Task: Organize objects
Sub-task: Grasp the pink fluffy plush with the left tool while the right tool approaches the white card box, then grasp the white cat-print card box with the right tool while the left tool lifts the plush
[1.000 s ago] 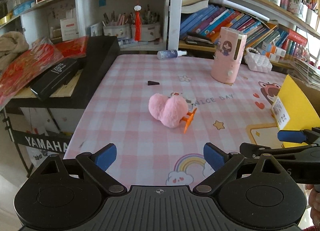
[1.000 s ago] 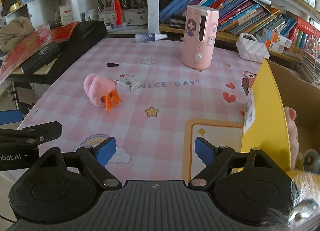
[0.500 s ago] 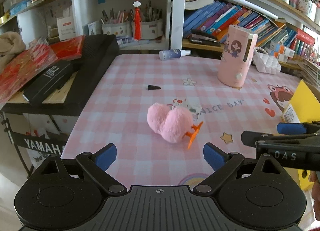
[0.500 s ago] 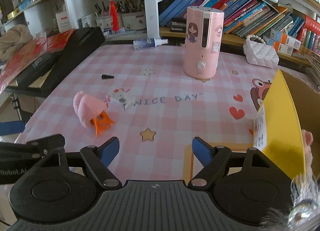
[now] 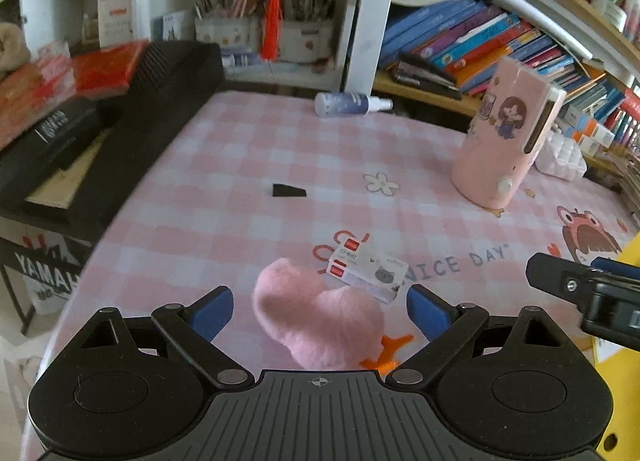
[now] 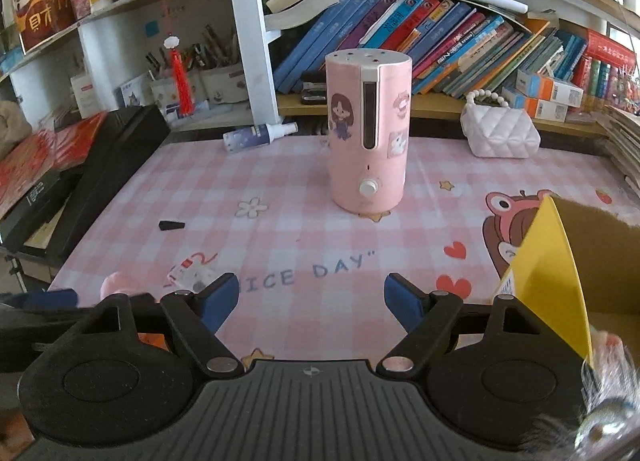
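Observation:
A pink plush toy (image 5: 320,317) with orange feet lies on the pink checked tablecloth (image 5: 248,149). My left gripper (image 5: 320,311) is low over it. Its blue fingertips stand on either side of the toy with clear gaps, and the jaws are closing a little. Just behind the toy lies a small white box (image 5: 366,271), and farther back a black wedge (image 5: 289,190). My right gripper (image 6: 311,299) stands open over the "NICE DAY" print with nothing between its fingers. It faces the pink humidifier (image 6: 368,133). A yellow-flapped cardboard box (image 6: 560,273) is at its right.
A spray bottle (image 5: 348,104) lies at the table's back edge. A white quilted bag (image 6: 500,137) sits at the back right. A black keyboard case (image 5: 120,133) borders the table's left side. Shelves of books and pen holders stand behind.
My left gripper has moved forward and down onto the plush toy, which now sits between its fingers. My right gripper has moved forward, away from the cardboard box, towards the humidifier.

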Demonstrator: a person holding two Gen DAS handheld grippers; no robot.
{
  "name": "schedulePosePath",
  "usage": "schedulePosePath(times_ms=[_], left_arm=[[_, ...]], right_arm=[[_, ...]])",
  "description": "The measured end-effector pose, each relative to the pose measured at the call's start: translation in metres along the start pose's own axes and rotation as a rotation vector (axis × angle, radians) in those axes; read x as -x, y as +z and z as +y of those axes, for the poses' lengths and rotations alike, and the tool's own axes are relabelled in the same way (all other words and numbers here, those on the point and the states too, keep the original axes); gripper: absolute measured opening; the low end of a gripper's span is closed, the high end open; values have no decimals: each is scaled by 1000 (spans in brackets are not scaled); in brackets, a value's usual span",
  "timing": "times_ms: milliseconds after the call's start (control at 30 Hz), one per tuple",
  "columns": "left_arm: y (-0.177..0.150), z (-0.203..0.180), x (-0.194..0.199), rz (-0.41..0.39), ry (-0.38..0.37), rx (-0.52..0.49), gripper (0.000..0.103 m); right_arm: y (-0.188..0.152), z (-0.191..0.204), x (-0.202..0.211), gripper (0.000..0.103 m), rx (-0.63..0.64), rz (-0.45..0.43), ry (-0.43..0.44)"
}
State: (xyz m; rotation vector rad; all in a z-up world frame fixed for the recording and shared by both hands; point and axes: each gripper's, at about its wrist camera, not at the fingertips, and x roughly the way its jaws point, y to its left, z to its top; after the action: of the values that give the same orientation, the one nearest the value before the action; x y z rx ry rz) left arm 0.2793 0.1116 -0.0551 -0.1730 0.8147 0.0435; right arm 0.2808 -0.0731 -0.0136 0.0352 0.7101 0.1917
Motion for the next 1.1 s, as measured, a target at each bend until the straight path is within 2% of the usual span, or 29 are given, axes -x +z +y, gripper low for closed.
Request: schedulePosePath(times_ms=[33,100,133,167,300,467,600,733,867,967,1033,1100], left_arm=[[0,0,-5,13,3,4,93],[-2,-1,-13,31,-3,5,85],[-3,-1,-17,48,-6,1,71],[-5,0,-21,65,-8,-2,62],[-9,13,-11,69,-39,36,60],[-18,41,22,44,8,88,60],[-25,58,45,36,46,143,60],[-30,64,59,33,51,180,60],[-31,61,67,20,39,175,60],[-31,59,71,11,32,171,60],[-31,58,75,5,30,168,60],[-32,58,78,0,26,166,60]], right_arm=[[2,0,-2,80,2,2,7],[4,3,-6,80,12,5,25],[5,5,-8,80,18,7,33],[5,8,-10,80,28,8,44],[8,22,-21,80,68,25,96],[7,46,-47,79,141,72,176],[1,67,-76,72,206,107,204],[-3,83,-101,72,262,113,225],[-10,87,-114,72,312,123,232],[-13,87,-112,61,336,102,244],[-13,88,-110,37,345,90,257],[-16,91,-107,28,367,83,262]])
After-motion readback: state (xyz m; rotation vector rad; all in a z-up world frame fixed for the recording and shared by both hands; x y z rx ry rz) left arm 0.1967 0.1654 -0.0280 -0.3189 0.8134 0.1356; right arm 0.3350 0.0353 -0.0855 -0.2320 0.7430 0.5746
